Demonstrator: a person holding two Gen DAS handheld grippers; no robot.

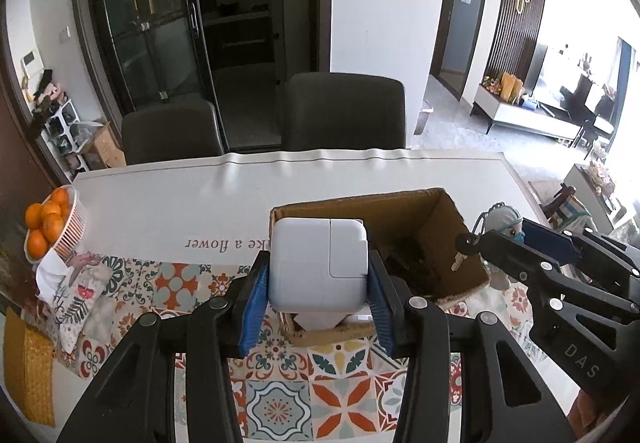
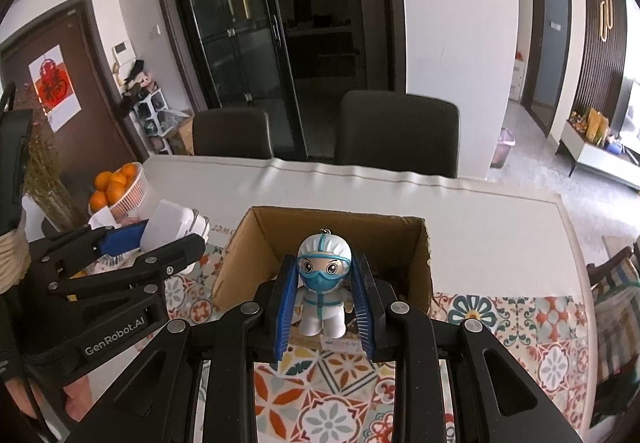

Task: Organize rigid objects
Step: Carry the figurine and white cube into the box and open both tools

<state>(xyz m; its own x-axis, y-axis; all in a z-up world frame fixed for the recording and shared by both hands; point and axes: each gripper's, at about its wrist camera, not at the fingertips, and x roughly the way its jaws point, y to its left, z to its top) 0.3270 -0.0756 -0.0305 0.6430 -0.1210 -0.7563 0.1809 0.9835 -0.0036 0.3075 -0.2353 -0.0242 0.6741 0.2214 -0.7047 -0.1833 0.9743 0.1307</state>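
Note:
My left gripper [image 1: 318,275] is shut on a white square power adapter [image 1: 318,263] and holds it above the near left corner of an open cardboard box [image 1: 424,211]. My right gripper [image 2: 324,291] is shut on a small figurine in a white suit with blue goggles and mask [image 2: 324,279], held over the box's [image 2: 256,243] near edge. In the left wrist view the figurine [image 1: 502,221] sits at the right with a key [image 1: 460,261] hanging from its ring. The left gripper with the adapter [image 2: 168,229] shows at the left of the right wrist view.
A white basket of oranges [image 1: 48,227] stands at the table's left edge, with a patterned cloth bundle [image 1: 76,291] beside it. A tiled patterned mat [image 1: 280,395] covers the near table. Two dark chairs [image 1: 344,111] stand behind the white table [image 1: 200,195].

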